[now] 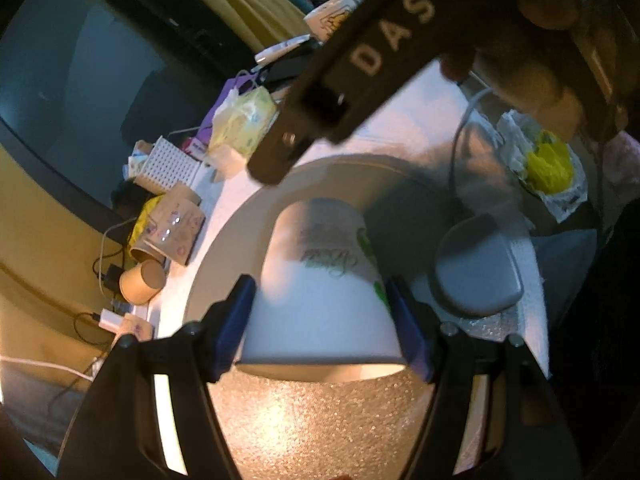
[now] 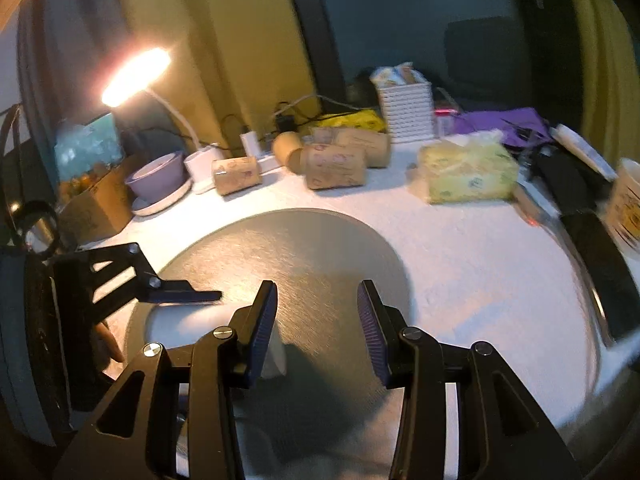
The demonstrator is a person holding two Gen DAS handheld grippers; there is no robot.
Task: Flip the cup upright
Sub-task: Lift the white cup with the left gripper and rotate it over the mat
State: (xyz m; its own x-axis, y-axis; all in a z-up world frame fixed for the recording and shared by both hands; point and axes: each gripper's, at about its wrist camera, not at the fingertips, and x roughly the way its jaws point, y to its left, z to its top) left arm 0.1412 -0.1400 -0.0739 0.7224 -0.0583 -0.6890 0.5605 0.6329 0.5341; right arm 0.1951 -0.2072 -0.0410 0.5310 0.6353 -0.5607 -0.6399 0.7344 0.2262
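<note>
Left wrist view: the left hand-held gripper [image 1: 320, 328] grasps a white paper cup [image 1: 320, 292], its two blue pads [image 1: 236, 328] pressed against opposite sides of the cup wall. The cup is held with its wide open rim toward the camera and its narrower closed base pointing away, so the printed lettering and green motif on its side read inverted; it sits above a round grey mat [image 1: 320, 420] lying on the white worktop [image 1: 420, 120]. A grey lamp base [image 1: 476, 272] stands just beside the cup on the mat's edge. Right wrist view: the right hand-held gripper [image 2: 316, 328] is released, jaws spread with nothing between them, hovering over the same round mat [image 2: 300, 248]. The cup [image 2: 188, 324] shows only partly at lower left, next to one black finger of the left hand-held gripper [image 2: 176, 292]. Along the far edge of the worktop [image 2: 460, 260] lie several brown paper cups [image 2: 334, 168] on their sides, a yellow tissue pack [image 2: 468, 178] and a lit desk lamp [image 2: 136, 76].
</note>
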